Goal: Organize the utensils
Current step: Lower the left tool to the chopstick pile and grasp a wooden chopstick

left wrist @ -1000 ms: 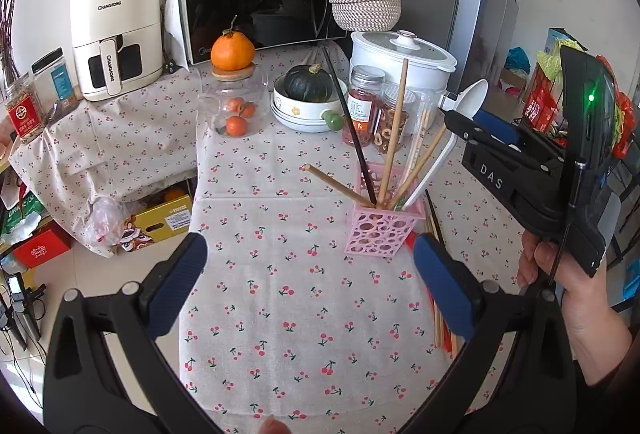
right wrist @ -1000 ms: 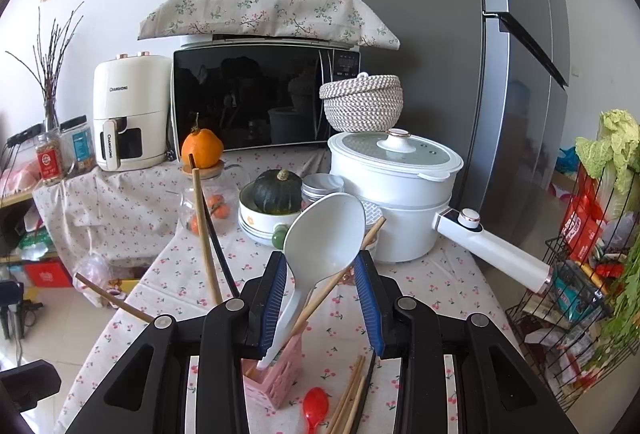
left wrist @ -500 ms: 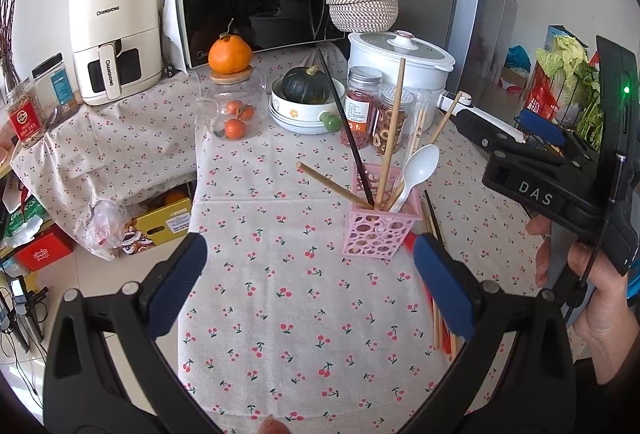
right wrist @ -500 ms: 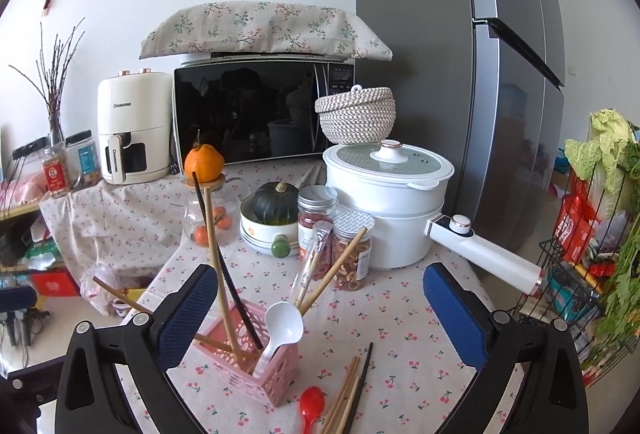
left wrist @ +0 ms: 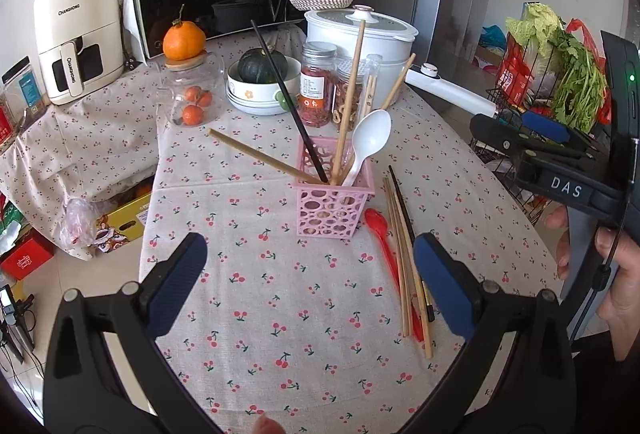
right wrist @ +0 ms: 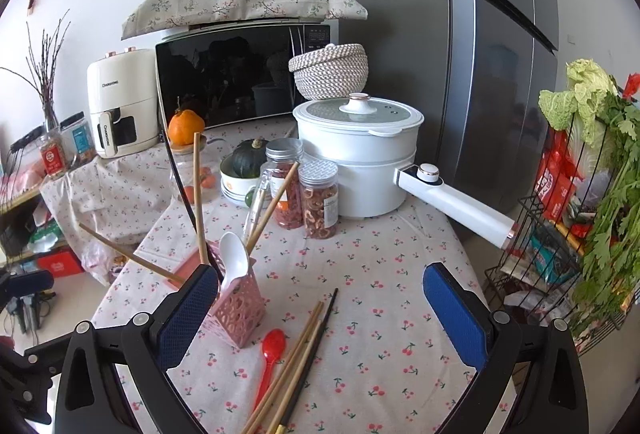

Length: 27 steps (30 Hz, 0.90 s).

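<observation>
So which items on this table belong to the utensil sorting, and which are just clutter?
Job items:
pink holder
white spoon
red spoon
loose chopsticks

Just lying about:
white pot
spice jars
squash bowl
orange
microwave
</observation>
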Each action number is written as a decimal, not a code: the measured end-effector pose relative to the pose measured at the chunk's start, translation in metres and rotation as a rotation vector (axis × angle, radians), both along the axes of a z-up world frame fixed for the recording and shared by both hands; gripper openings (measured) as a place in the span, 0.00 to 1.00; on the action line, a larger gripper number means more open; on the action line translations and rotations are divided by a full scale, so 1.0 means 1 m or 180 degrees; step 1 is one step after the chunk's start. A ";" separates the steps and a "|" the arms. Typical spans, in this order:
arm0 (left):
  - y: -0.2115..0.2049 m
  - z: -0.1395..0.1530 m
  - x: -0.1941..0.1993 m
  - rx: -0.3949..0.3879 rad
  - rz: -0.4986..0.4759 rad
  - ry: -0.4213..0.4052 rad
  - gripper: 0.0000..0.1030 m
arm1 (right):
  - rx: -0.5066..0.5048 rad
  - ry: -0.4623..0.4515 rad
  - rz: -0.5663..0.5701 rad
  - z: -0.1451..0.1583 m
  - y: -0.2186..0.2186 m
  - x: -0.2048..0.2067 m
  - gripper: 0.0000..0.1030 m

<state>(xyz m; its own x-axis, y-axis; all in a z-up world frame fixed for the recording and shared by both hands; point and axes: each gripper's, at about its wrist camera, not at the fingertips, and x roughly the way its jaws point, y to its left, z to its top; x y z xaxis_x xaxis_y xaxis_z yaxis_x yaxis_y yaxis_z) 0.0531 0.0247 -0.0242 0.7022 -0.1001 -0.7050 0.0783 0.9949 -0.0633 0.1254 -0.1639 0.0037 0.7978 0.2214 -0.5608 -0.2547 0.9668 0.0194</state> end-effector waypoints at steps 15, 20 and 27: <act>-0.063 -0.062 0.026 0.0018 -0.0317 0.0696 0.99 | 0.0015 0.0674 -0.0119 -0.032 -0.054 0.006 1.00; -0.075 -0.072 0.036 -0.0093 -0.0261 0.0539 0.99 | -0.0028 0.0836 -0.0192 -0.045 -0.073 0.009 1.00; -0.095 -0.083 0.051 -0.0107 -0.0338 0.0338 0.84 | -0.0115 0.1010 -0.0140 -0.059 -0.081 0.016 1.00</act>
